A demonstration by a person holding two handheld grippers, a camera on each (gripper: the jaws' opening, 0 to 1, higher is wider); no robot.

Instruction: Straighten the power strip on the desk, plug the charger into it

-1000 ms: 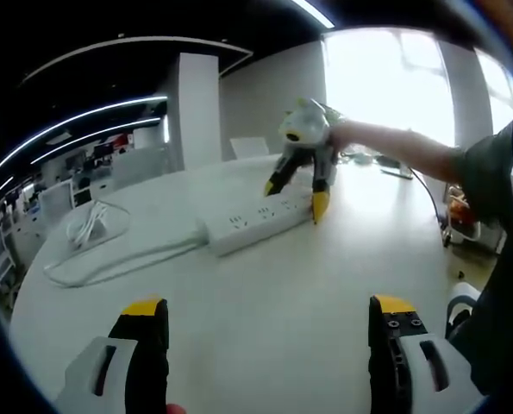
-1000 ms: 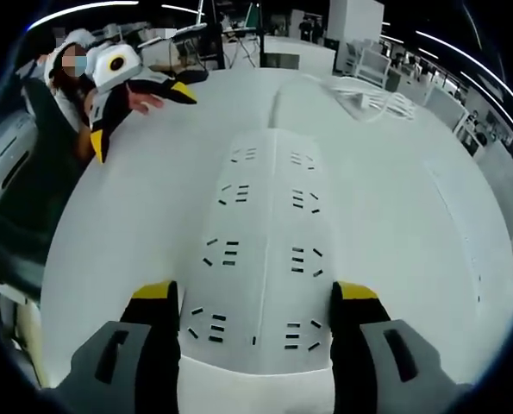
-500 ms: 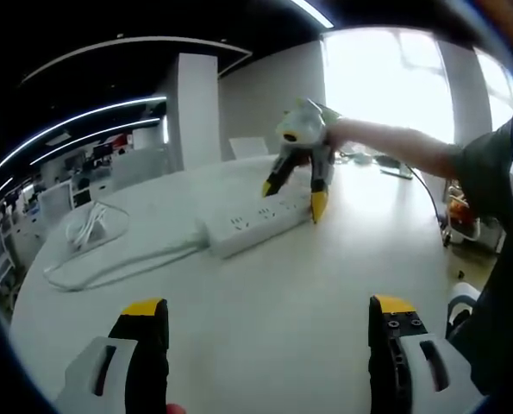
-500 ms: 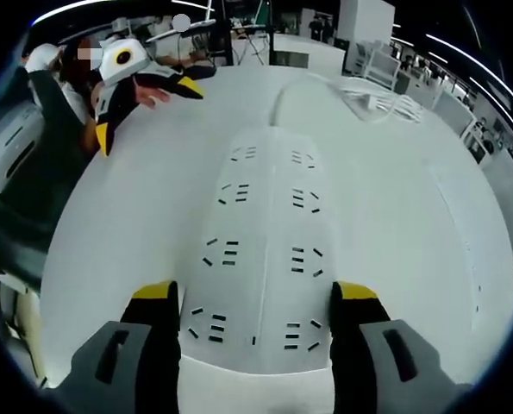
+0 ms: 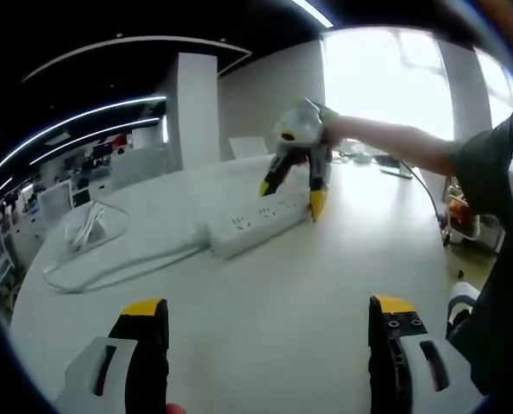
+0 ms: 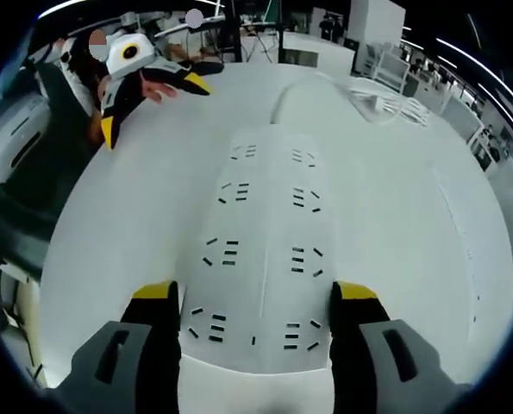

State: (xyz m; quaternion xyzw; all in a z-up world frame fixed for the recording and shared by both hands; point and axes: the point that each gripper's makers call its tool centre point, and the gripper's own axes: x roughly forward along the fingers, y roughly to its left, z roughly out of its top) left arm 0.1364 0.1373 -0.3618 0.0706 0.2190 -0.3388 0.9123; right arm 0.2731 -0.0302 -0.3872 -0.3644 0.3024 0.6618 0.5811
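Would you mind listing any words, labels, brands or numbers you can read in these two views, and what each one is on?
No text can be read in either view.
Power strip: socket slots only, no brand or rating visible on its top face.
Right hand-held gripper, jaws astride the strip: no markings.
Left hand-held gripper: no markings.
Coiled cable on the desk: too small and blurred to show any print.

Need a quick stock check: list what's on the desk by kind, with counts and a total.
Power strip: 1
Charger with its coiled cable: 1
Total: 2, on the white desk
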